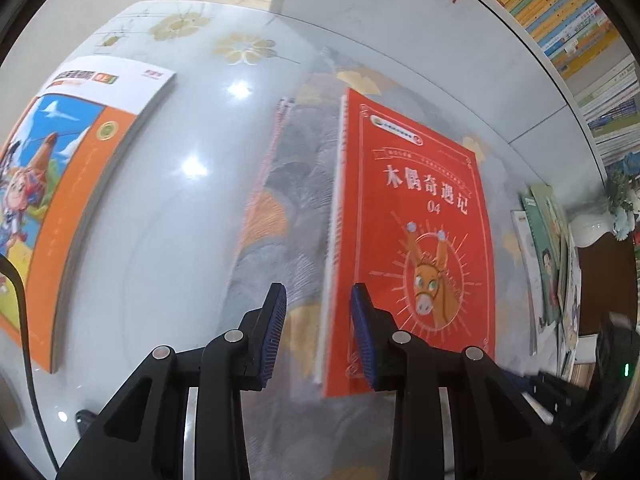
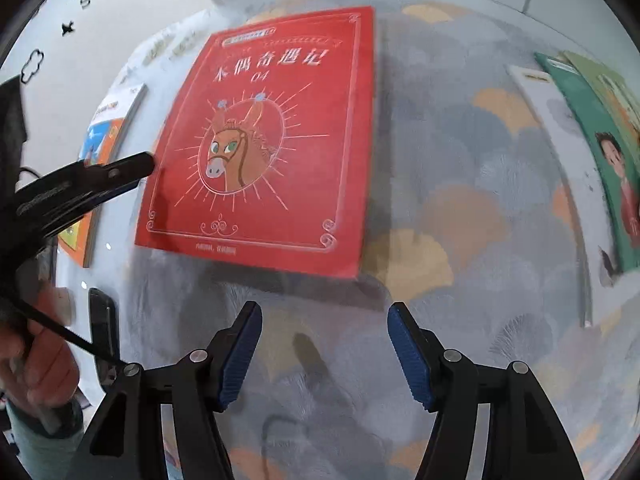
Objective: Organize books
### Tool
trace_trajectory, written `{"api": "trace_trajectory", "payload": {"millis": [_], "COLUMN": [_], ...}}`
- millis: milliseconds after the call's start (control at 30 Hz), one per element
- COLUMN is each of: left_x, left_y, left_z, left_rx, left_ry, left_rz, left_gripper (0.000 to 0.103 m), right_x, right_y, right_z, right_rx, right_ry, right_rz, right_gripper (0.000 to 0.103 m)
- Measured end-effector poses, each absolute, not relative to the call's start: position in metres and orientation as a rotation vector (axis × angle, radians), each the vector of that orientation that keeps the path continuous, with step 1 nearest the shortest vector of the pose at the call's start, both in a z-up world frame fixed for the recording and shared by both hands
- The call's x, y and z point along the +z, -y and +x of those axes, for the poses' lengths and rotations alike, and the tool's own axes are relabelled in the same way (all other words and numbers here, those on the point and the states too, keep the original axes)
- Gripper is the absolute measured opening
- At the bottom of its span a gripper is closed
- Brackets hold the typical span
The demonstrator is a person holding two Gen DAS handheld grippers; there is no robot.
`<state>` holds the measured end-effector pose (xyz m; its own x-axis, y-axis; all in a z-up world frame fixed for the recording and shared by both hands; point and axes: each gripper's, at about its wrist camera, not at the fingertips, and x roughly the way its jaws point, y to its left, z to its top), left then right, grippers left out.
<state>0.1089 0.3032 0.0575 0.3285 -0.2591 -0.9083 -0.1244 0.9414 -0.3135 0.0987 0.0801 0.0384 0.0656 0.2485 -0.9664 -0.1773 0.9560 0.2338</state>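
Note:
A red book (image 1: 420,220) with a donkey on its cover hangs a little above the patterned table (image 1: 180,208), casting a shadow and a reflection. My left gripper (image 1: 318,292) is shut on the book's left edge, its right pad on the cover and its left pad on the underside. In the right wrist view the same red book (image 2: 272,140) fills the upper middle, with a left gripper finger (image 2: 120,170) at its left edge. My right gripper (image 2: 324,308) stands open just below the book's lower edge, with only tablecloth between its pads.
An orange picture book (image 1: 60,184) lies flat at the left. A fanned pile of green and white books (image 1: 548,256) lies at the right, near a white vase (image 1: 592,228). A full bookshelf (image 1: 560,12) stands behind. A person's hand (image 2: 36,364) and a dark phone (image 2: 104,332) are at the lower left.

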Motion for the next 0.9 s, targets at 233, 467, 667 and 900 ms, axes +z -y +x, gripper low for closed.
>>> {"api": "trace_trajectory", "payload": {"millis": [233, 467, 667, 900], "left_x": [0.061, 0.071, 0.094, 0.104], "left_y": [-0.322, -0.301, -0.207, -0.038], "left_z": [0.083, 0.052, 0.042, 0.034], "left_rx": [-0.063, -0.121, -0.308, -0.625], "left_ry": [-1.249, -1.241, -1.233, -1.337], "left_rz": [-0.385, -0.364, -0.213, -0.068], "left_gripper": [0.029, 0.029, 0.032, 0.045], "right_x": [0.035, 0.035, 0.017, 0.034], "right_y": [-0.090, -0.041, 0.056, 0.193], "right_z": [0.118, 0.070, 0.004, -0.054], "right_rx": [0.285, 0.273, 0.083, -0.014], "right_ry": [-1.483, -1.486, -1.492, -1.328], "right_rz": [0.120, 0.186, 0.276, 0.561], "right_gripper": [0.067, 0.067, 0.068, 0.068]}}
